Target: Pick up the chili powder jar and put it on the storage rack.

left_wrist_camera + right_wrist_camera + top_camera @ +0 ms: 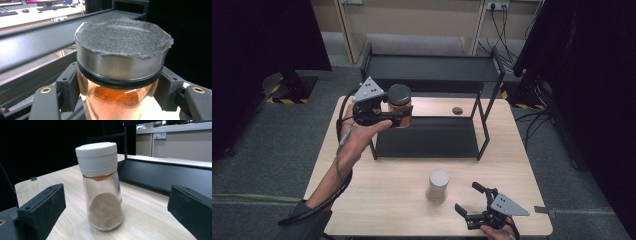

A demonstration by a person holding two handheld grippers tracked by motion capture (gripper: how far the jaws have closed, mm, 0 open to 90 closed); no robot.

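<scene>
Left hand-held gripper [404, 119] clamps orange spice jar [400, 106]; right hand-held gripper [468, 199] wide open, empty.

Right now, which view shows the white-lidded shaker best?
The right gripper view: the white-lidded shaker stands close between open jaws, its brown powder visible. The high view shows it small on the table, ahead of the right gripper.

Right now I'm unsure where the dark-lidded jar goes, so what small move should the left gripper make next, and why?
Probably carry the jar forward toward the top shelf. The left gripper is shut on its glass body and holds it off the table, beside the rack's left post and above the lower shelf. The right gripper rests open near the white-lidded jar.
</scene>
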